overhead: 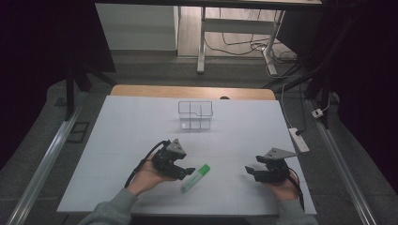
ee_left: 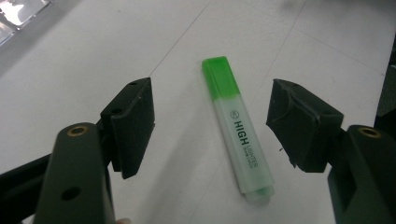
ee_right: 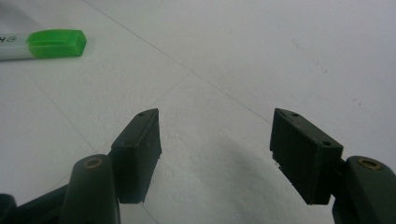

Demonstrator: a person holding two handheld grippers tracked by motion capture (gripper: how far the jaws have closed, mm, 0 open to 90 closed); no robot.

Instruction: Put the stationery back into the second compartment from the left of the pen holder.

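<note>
A highlighter (overhead: 195,177) with a green cap and a pale body lies flat on the white table (overhead: 141,126), near its front edge. My left gripper (overhead: 187,172) is open right beside it. In the left gripper view the highlighter (ee_left: 238,128) lies between the two spread jaws, untouched, with my left gripper (ee_left: 212,126) straddling it. My right gripper (overhead: 249,172) rests open on the table to the right, with nothing between its jaws. The right gripper view has my right gripper (ee_right: 215,149) over bare table, the highlighter's green cap (ee_right: 56,43) far off at top left.
A clear plastic box with compartments (overhead: 195,114) stands at the back middle of the table. A white power strip (overhead: 299,139) hangs off the right edge. Desk legs and cables are on the floor behind.
</note>
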